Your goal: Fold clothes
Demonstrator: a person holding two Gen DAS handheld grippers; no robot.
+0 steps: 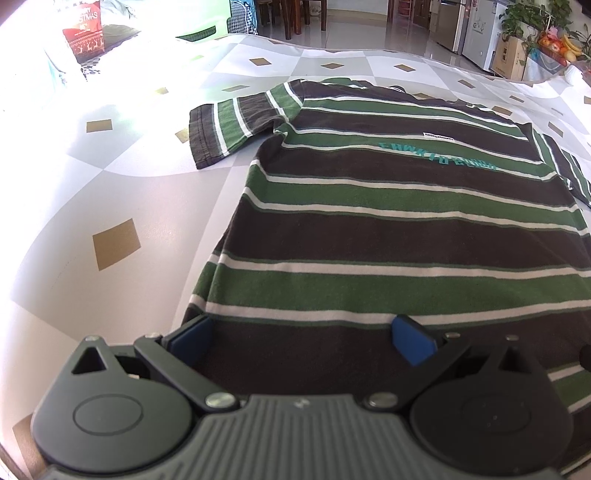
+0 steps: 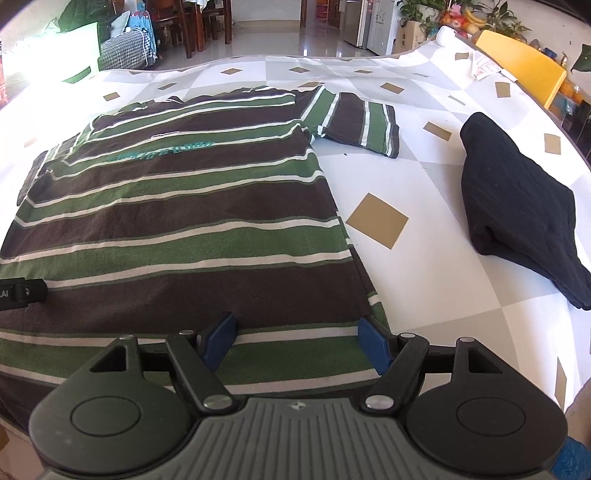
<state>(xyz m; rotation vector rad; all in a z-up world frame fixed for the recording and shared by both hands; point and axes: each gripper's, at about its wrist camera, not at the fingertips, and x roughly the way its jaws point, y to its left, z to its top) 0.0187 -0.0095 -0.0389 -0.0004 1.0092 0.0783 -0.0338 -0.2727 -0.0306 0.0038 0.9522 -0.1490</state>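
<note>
Shirt: a striped T-shirt in green, dark brown and white is laid flat on the worktop, with blue-green letters across the chest.
Sleeves: one short sleeve is spread out to the side in the left wrist view; the other sleeve is spread out in the right wrist view.
Left gripper: the left gripper is held low over the bottom hem, close to the shirt's left corner. Its jaws are spread wide and nothing is pinched between them.
Right gripper: the right gripper is held low over the bottom hem, close to the shirt's right edge. Its jaws are spread wide too, with only the cloth seen below them.
Worktop: it is covered with a white and grey cloth with gold diamond shapes.
Dark cloth: a folded black garment is seen on the worktop, well apart from the shirt on its right side.
Far away: a yellow chair and some fruit are seen behind the worktop.
</note>
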